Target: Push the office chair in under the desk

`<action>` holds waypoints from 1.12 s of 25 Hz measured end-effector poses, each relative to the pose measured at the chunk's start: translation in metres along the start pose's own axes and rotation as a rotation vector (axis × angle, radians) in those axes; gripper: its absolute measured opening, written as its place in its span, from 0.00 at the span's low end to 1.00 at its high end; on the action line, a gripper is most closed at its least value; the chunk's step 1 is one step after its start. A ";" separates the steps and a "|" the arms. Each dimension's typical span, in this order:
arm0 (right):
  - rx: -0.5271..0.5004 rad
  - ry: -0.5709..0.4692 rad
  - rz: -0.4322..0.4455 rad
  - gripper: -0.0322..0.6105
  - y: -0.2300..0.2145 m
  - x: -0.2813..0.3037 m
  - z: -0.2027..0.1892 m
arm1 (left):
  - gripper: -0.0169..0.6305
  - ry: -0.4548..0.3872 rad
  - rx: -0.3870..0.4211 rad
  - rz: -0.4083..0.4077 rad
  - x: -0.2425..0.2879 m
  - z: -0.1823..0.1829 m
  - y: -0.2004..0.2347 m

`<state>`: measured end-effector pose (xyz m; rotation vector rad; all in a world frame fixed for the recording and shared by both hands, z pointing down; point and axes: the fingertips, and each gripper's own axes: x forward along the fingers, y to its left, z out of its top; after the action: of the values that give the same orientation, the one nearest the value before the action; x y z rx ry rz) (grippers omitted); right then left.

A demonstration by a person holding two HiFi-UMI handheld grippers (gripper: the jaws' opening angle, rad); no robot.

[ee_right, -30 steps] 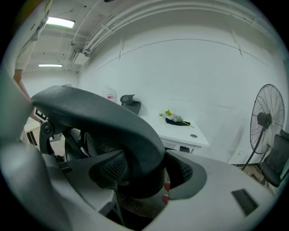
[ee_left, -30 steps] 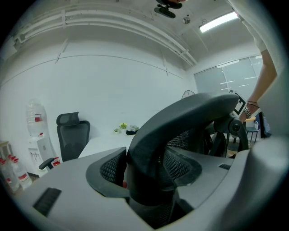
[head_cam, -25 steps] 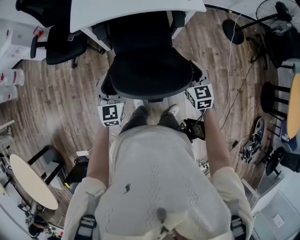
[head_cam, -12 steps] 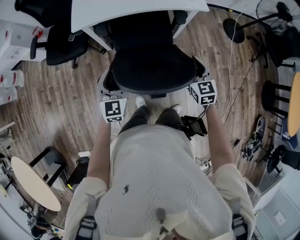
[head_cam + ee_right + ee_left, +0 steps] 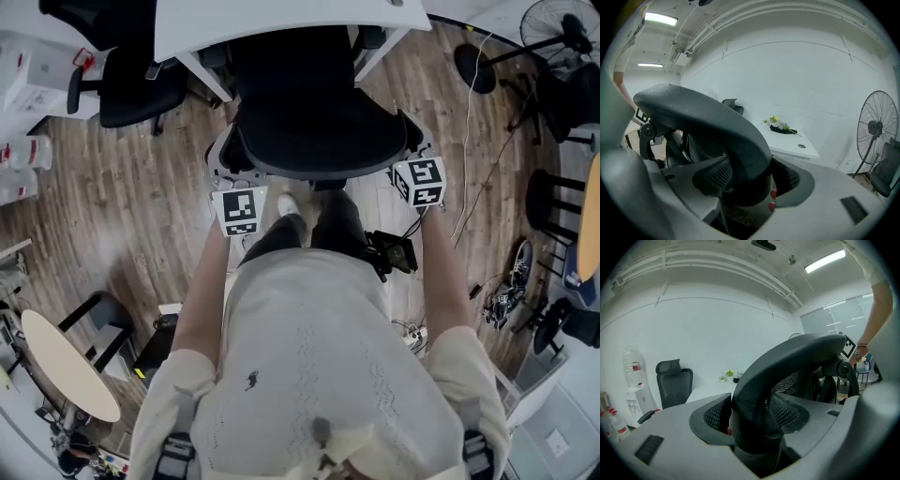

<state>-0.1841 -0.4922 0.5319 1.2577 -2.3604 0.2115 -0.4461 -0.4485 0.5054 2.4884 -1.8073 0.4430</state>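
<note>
Left gripper (image 5: 754, 425) is clamped on the dark curved back frame of the office chair (image 5: 319, 122), at its near-left edge. Right gripper (image 5: 751, 180) is clamped the same way on the near-right edge (jaws closed down on the frame, one each side of it). Person stands just behind the backrest, arms out to both sides.

Chair sits partly under the white desk (image 5: 281, 14): the far part of the seat is covered by the desk edge, while the backrest and near part of the seat are in the open. Judgement: push looks under way, mid to late. Left to do: roll the chair farther in until the backrest is near the desk edge, then let go.

Hidden: chair base and casters (under the seat), jaw tips in the head view, and how deep the seat reaches under the desk. Second black chair (image 5: 131, 82) at far left is not involved.
</note>
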 end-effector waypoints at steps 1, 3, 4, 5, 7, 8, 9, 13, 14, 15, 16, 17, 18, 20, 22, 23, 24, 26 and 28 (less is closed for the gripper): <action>0.001 -0.001 0.001 0.48 -0.001 0.003 0.002 | 0.45 0.000 0.002 0.002 0.003 0.001 0.002; 0.003 -0.005 0.004 0.48 -0.004 0.008 0.005 | 0.45 -0.002 0.009 0.006 0.009 0.003 0.005; 0.002 -0.005 0.003 0.48 -0.006 0.011 0.007 | 0.45 -0.002 0.009 0.006 0.012 0.004 0.006; -0.001 -0.005 0.002 0.48 -0.008 0.013 0.008 | 0.45 -0.001 0.006 0.005 0.015 0.004 0.007; -0.005 -0.002 0.003 0.48 -0.011 0.017 0.010 | 0.45 0.005 -0.005 0.000 0.019 0.005 0.009; -0.004 -0.001 0.006 0.48 -0.013 0.019 0.010 | 0.45 0.007 -0.008 0.000 0.021 0.006 0.009; -0.002 -0.001 0.010 0.48 -0.014 0.020 0.010 | 0.45 0.007 -0.008 0.002 0.022 0.006 0.009; -0.003 -0.001 0.017 0.48 -0.023 0.024 0.009 | 0.45 0.006 0.006 0.018 0.031 0.006 0.005; -0.004 0.000 0.018 0.48 -0.025 0.025 0.010 | 0.45 0.006 0.006 0.019 0.033 0.007 0.005; -0.005 0.001 0.020 0.48 -0.026 0.026 0.010 | 0.45 0.007 0.004 0.019 0.034 0.008 0.005; -0.005 0.001 0.022 0.48 -0.026 0.026 0.010 | 0.45 0.007 0.003 0.019 0.034 0.008 0.005; -0.006 0.001 0.023 0.48 -0.027 0.026 0.010 | 0.45 0.007 0.003 0.020 0.034 0.008 0.005; -0.008 0.001 0.023 0.48 -0.028 0.027 0.010 | 0.45 0.008 0.003 0.022 0.035 0.008 0.005; -0.012 -0.001 0.022 0.48 -0.031 0.029 0.011 | 0.45 0.013 0.002 0.025 0.038 0.009 0.004; -0.020 -0.002 0.020 0.48 -0.036 0.032 0.011 | 0.45 0.019 -0.005 0.025 0.043 0.009 0.002; -0.023 -0.002 0.020 0.48 -0.040 0.034 0.010 | 0.45 0.021 -0.009 0.026 0.046 0.009 0.001; -0.025 -0.002 0.021 0.48 -0.043 0.035 0.010 | 0.45 0.022 -0.011 0.027 0.048 0.010 -0.001; -0.025 -0.003 0.028 0.48 -0.045 0.035 0.010 | 0.45 0.023 -0.006 0.035 0.049 0.010 -0.003; -0.028 -0.005 0.027 0.48 -0.044 0.035 0.009 | 0.45 0.022 -0.001 0.039 0.048 0.009 -0.003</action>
<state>-0.1676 -0.5466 0.5364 1.2153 -2.3779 0.1836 -0.4274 -0.4942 0.5088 2.4418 -1.8501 0.4693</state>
